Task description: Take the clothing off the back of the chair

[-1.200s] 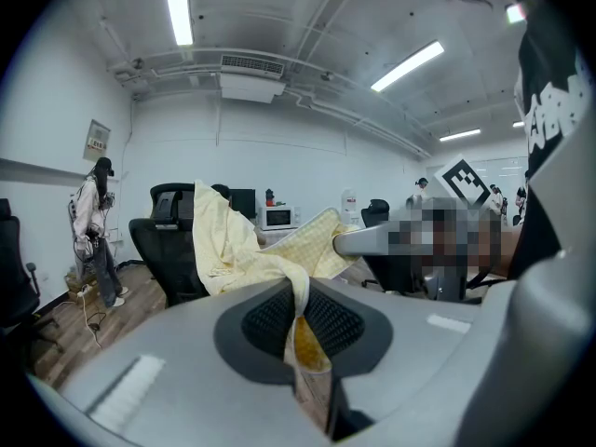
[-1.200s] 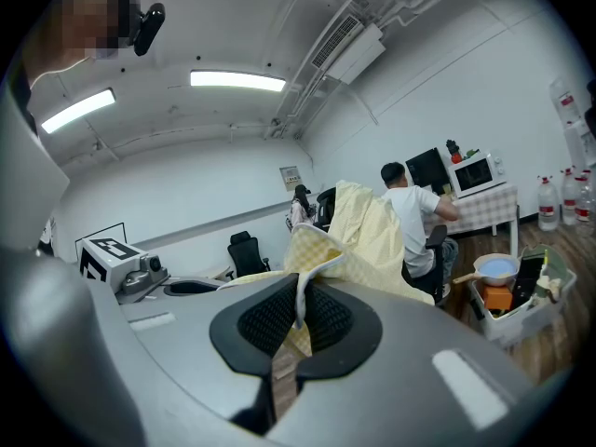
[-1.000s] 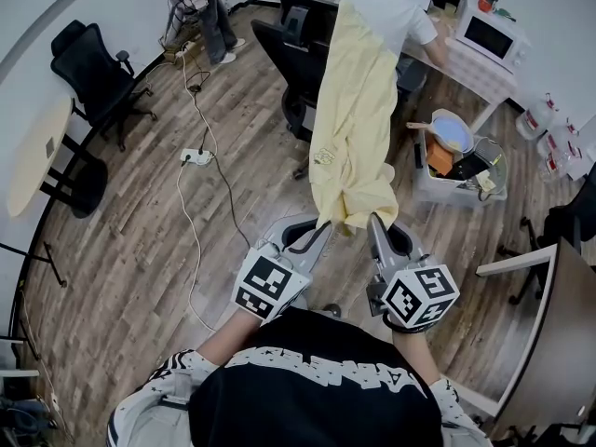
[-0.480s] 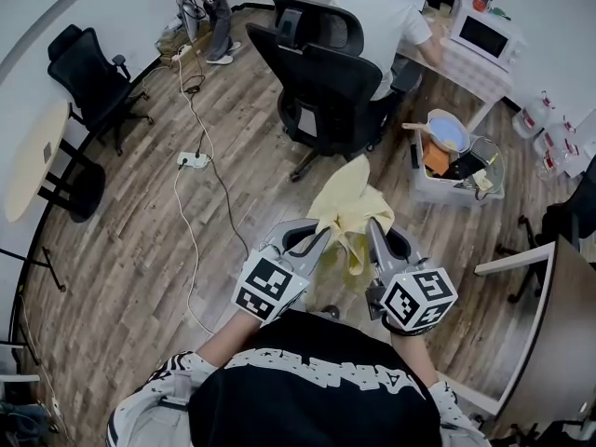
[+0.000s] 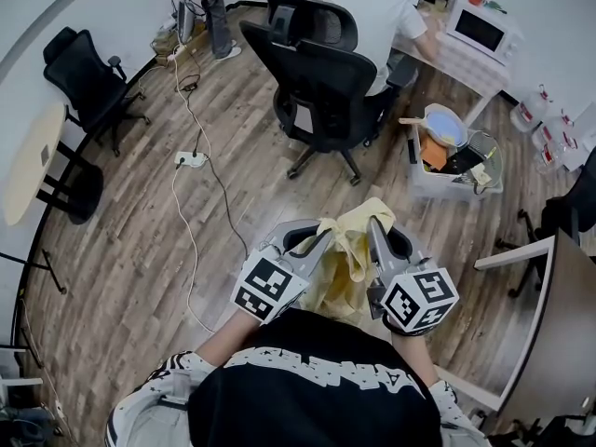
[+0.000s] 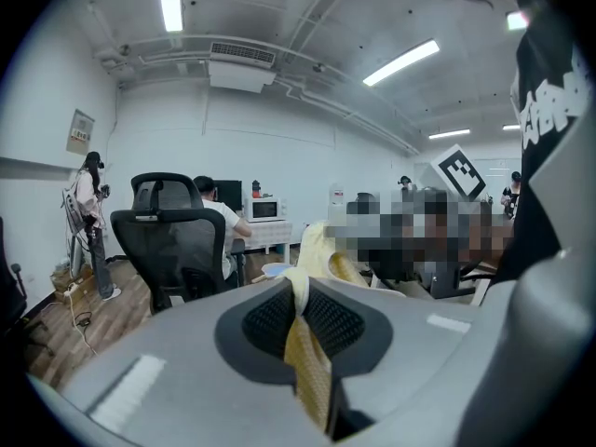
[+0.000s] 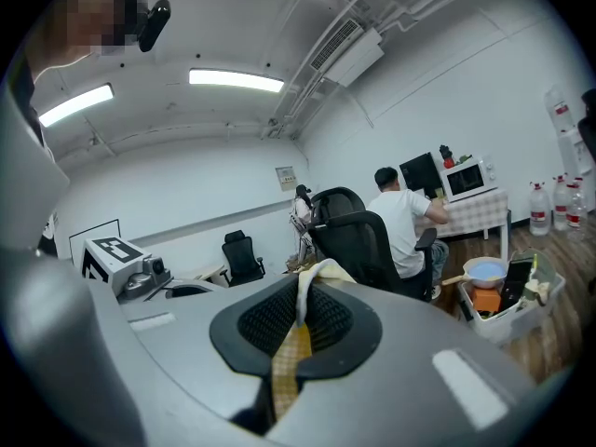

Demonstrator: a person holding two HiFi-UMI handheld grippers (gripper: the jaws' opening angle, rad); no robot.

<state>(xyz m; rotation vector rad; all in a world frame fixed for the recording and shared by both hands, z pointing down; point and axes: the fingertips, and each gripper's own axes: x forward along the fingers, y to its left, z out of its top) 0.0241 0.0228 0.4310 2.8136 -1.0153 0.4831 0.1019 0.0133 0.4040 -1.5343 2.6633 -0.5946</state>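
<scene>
Yellow clothing (image 5: 346, 250) is bunched between both grippers, close to the person's chest and clear of the chair (image 5: 321, 73); left gripper (image 5: 324, 236) clenched on one fold, cloth pinched between its pads in the left gripper view; right gripper (image 5: 375, 226) clenched on another fold, same in the right gripper view; grippers side by side, cloth sagging between them; chair back bare, chair well apart from the grippers with open wood floor (image 5: 140, 240) between; floor open to the left as far as the cable (image 5: 186, 212) and power strip (image 5: 192, 158); right side tighter: plastic bin (image 5: 424, 180) of kitchenware near the chair, desk edge (image 5: 549, 296) to the right of the grippers; seated person (image 5: 372, 7) just behind the chair; round table (image 5: 33, 156) at far left; one second ago the clothing hung long in front of the chair and hid it, now it is a low bundle and the chair shows whole; half a second ago the bundle stood higher above the jaws; grippers in about the same spot in the head view
</scene>
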